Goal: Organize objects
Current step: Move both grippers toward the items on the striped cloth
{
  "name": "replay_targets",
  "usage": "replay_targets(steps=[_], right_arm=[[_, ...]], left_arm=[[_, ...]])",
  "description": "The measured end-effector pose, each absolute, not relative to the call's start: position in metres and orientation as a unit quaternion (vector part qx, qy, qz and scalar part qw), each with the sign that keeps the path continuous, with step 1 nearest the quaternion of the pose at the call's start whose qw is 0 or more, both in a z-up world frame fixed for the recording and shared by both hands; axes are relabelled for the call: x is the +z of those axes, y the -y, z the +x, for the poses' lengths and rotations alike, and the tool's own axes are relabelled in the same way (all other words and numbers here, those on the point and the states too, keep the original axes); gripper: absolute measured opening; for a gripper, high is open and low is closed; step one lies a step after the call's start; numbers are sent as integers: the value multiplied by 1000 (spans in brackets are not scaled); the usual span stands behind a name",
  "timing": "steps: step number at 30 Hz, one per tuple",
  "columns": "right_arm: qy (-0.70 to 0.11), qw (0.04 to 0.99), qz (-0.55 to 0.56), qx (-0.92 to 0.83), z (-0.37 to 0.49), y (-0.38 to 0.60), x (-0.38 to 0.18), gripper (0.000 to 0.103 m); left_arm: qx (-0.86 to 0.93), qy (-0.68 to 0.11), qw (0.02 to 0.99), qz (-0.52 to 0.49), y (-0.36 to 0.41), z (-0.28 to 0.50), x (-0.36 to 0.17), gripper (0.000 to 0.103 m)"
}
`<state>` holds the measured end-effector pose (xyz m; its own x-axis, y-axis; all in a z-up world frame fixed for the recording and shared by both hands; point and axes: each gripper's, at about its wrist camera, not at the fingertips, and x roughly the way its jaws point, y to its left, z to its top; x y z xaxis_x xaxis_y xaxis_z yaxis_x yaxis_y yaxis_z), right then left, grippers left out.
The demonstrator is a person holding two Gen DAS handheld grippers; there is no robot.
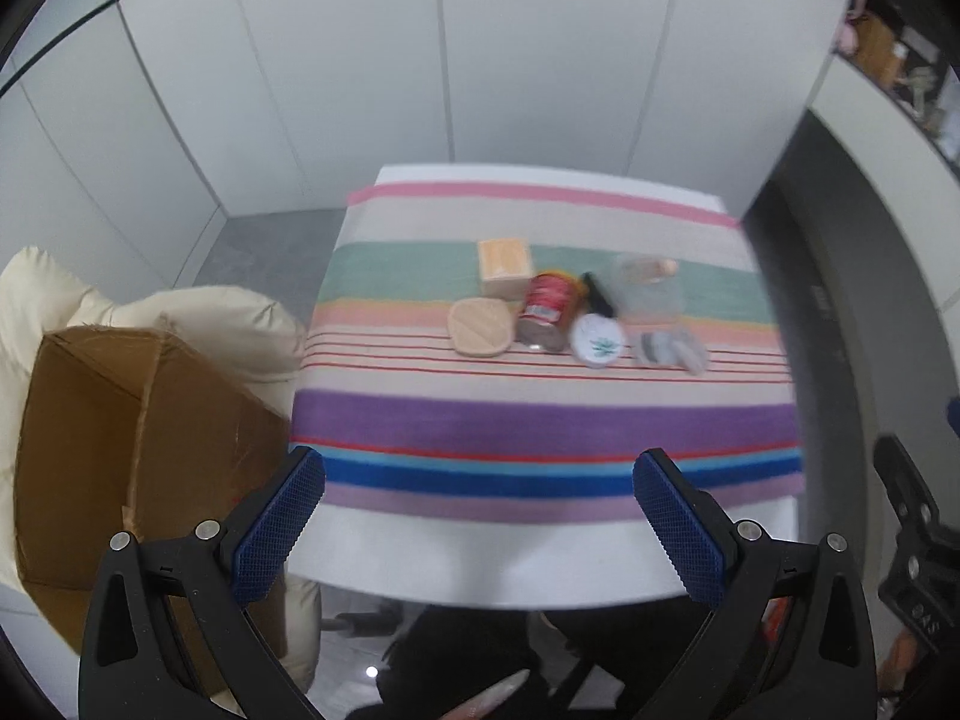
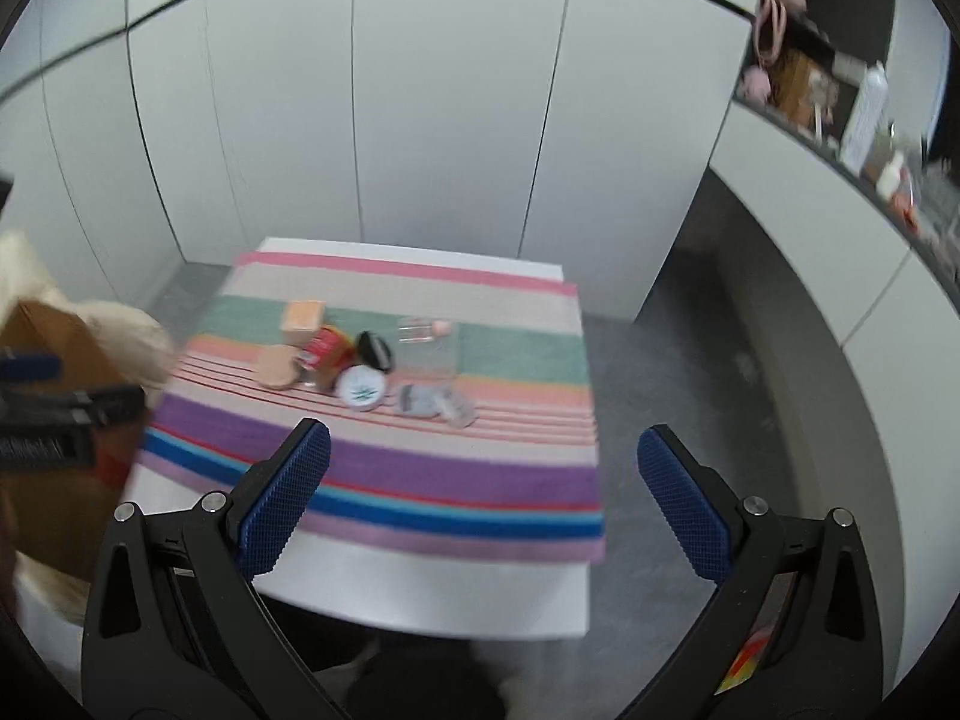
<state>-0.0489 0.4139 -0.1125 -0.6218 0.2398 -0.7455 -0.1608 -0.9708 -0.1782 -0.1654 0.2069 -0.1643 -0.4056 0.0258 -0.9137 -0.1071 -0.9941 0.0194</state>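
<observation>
A cluster of small objects lies mid-table on a striped cloth [image 1: 540, 420]: a wooden box [image 1: 505, 267], a round wooden lid [image 1: 480, 327], a red can [image 1: 545, 311] on its side, a white round tin [image 1: 597, 342], a black item [image 1: 598, 294], a clear container [image 1: 648, 291] and a grey pouch [image 1: 669, 349]. The right wrist view shows the same box [image 2: 304, 318], can [image 2: 324, 357], tin [image 2: 360, 390], container [image 2: 427, 348] and pouch [image 2: 435, 403]. My left gripper [image 1: 480, 531] is open and empty above the near table edge. My right gripper [image 2: 483, 495] is open and empty too.
A brown cardboard box [image 1: 120, 456] rests on a cream cushion [image 1: 198, 312] left of the table. White cabinet panels [image 1: 480, 60] stand behind it. A counter with clutter [image 2: 840, 120] curves along the right. Grey floor [image 2: 720, 396] lies right of the table.
</observation>
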Motion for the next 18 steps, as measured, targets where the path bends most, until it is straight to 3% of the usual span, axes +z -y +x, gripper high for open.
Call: replay_targets(steps=[7, 18], right_arm=[[39, 101, -466, 878, -103, -428, -195, 103], [10, 74, -511, 856, -182, -467, -329, 99]], left_arm=[[799, 0, 32, -600, -192, -224, -252, 103], [787, -73, 41, -612, -214, -286, -344, 102]])
